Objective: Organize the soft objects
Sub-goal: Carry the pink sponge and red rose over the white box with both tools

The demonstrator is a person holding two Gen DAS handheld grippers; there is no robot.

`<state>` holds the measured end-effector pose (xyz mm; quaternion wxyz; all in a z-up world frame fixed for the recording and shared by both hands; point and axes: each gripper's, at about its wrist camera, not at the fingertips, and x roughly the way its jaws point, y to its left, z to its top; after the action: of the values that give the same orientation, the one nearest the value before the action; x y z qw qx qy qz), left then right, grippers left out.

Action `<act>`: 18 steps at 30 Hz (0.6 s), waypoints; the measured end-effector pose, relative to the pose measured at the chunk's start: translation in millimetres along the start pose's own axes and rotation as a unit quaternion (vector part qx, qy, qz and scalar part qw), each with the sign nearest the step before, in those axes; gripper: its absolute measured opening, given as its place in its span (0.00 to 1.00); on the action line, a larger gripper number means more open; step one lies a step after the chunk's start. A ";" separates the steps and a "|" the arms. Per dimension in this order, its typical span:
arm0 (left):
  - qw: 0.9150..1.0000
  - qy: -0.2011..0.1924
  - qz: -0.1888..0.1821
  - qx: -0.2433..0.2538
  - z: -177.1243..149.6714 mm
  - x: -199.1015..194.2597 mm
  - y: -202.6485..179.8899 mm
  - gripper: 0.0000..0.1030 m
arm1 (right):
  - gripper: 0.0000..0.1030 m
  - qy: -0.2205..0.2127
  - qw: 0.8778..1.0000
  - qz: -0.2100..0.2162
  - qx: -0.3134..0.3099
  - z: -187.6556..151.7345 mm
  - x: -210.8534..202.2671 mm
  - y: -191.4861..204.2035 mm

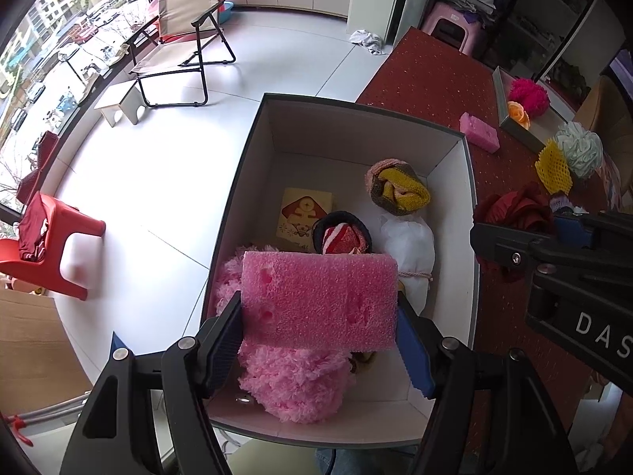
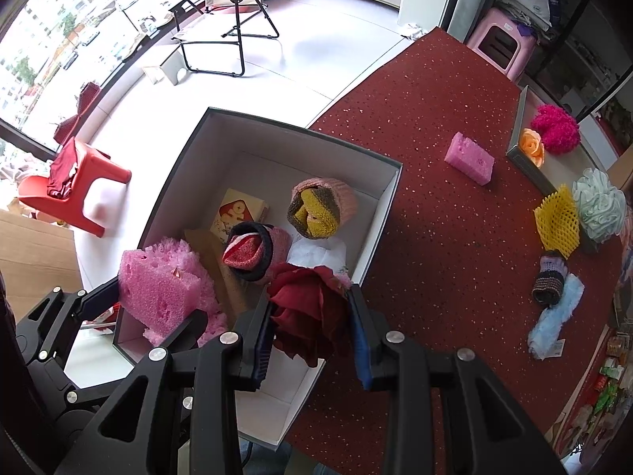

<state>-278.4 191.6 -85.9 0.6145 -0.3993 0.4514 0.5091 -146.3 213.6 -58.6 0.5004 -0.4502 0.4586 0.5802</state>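
My left gripper (image 1: 320,332) is shut on a pink sponge block (image 1: 320,297) and holds it over the near end of an open white-lined box (image 1: 356,122). The sponge also shows in the right wrist view (image 2: 158,289). My right gripper (image 2: 312,328) is shut on a dark red fabric flower (image 2: 308,308) at the box's near right rim (image 2: 379,213). Inside the box lie a pink fluffy item (image 1: 292,384), a red striped roll (image 1: 344,237), a yellow knitted roll (image 1: 399,190) and a white bundle (image 1: 411,253).
On the red tablecloth (image 2: 415,138) lie a second pink sponge (image 2: 470,158), a yellow foam net (image 2: 558,221), a pale bath pouf (image 2: 601,206), a knitted roll (image 2: 548,277) and blue fluffy cloth (image 2: 554,320). A tray (image 2: 526,162) holds an orange rose and magenta pompom. Red stool (image 1: 59,245) on the floor.
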 end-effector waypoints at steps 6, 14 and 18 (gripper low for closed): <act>1.000 0.000 -0.001 0.002 0.3 0.3 -0.3 0.69 | 0.36 0.002 1.000 -0.001 -0.001 0.7 1.0 1.2; 1.000 0.002 0.000 0.003 0.6 1.5 -0.2 0.69 | 0.36 0.004 1.000 -0.002 -0.003 1.7 2.6 2.1; 1.000 0.004 -0.001 0.001 1.0 4.2 0.9 0.69 | 0.36 0.007 1.000 -0.003 -0.004 2.2 4.7 3.0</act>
<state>-278.9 193.8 -89.6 0.6138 -0.4013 0.4540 0.5061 -149.9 216.3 -62.6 0.4970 -0.4573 0.4583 0.5777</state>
